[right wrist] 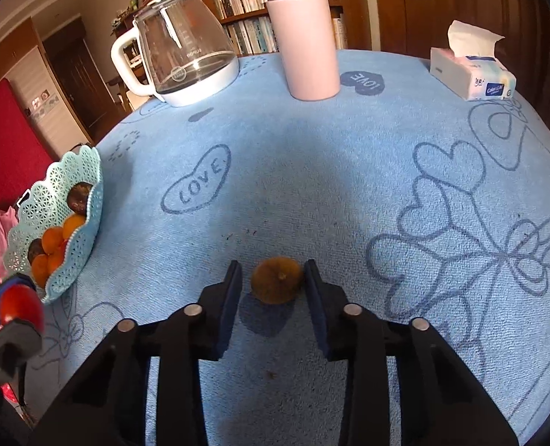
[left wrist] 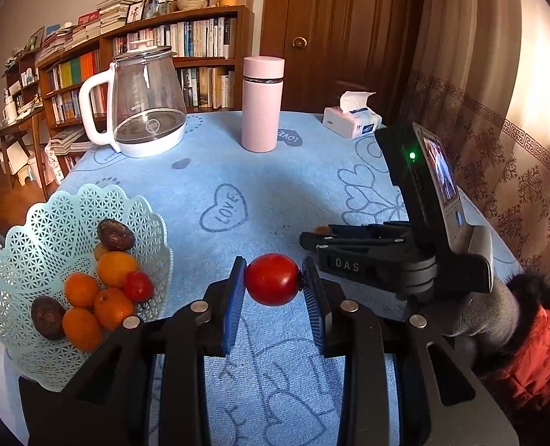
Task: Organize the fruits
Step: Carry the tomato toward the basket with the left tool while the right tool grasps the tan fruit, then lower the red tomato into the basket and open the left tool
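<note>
Both cameras look forward along their own fingers, low and close over the blue tablecloth (right wrist: 312, 156), toward the far bookshelf (left wrist: 185, 48). The left view sits near the basket (left wrist: 25, 260); both share kettle (right wrist: 185, 55) and flask (left wrist: 261, 104).

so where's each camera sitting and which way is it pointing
Left wrist: on the left gripper, looking across the table to the kettle; shows its fingers pinching a tomato, the right gripper and a gloved hand.
Right wrist: on the right gripper, angled down at a brown fruit; left gripper at the left edge.
Shared: basket, pink bottle, tissue pack.
</note>
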Demonstrator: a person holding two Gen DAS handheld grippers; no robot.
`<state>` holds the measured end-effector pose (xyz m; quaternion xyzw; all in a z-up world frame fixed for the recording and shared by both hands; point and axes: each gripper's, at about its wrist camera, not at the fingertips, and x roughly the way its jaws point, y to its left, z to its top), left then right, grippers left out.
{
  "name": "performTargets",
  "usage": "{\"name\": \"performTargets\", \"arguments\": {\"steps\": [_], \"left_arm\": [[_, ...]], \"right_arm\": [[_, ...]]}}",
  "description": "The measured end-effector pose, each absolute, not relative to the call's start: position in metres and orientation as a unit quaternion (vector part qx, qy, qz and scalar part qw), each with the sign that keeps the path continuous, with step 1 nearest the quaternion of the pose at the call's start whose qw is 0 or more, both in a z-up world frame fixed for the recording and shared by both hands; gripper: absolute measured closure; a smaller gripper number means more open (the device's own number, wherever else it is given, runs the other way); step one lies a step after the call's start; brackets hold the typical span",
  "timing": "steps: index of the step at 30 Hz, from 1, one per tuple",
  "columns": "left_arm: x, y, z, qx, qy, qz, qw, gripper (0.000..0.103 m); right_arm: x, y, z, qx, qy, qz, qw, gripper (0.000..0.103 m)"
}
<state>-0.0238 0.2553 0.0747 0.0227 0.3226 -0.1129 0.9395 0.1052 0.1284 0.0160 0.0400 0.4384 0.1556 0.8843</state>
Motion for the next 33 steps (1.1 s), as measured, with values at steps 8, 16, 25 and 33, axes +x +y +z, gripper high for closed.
{"name": "performTargets", "arguments": {"steps": [8, 16, 25, 33], "left_arm": [[-0.022, 0.258, 0.074, 0.021, 0.323, -0.108, 0.94, 0.072], [-0.019, 0.268, 0.078, 0.015, 0.318, -0.094, 0.943, 0.072], [-0.013, 0.303, 0.089, -0.01, 0.305, -0.052, 0.951, 0.072], [-0.007, 0.347, 0.099, -0.04, 0.293, 0.0, 0.955, 0.072]], "right_arm": [[0.1, 0.121, 0.017, 0.057, 0.432, 0.152, 0.887, 0.075], [0.091, 0.115, 0.028, 0.066, 0.408, 0.146, 0.899, 0.075], [0.081, 0.115, 0.03, 0.069, 0.401, 0.152, 0.901, 0.075], [0.078, 0.116, 0.03, 0.07, 0.4, 0.156, 0.9, 0.075]]}}
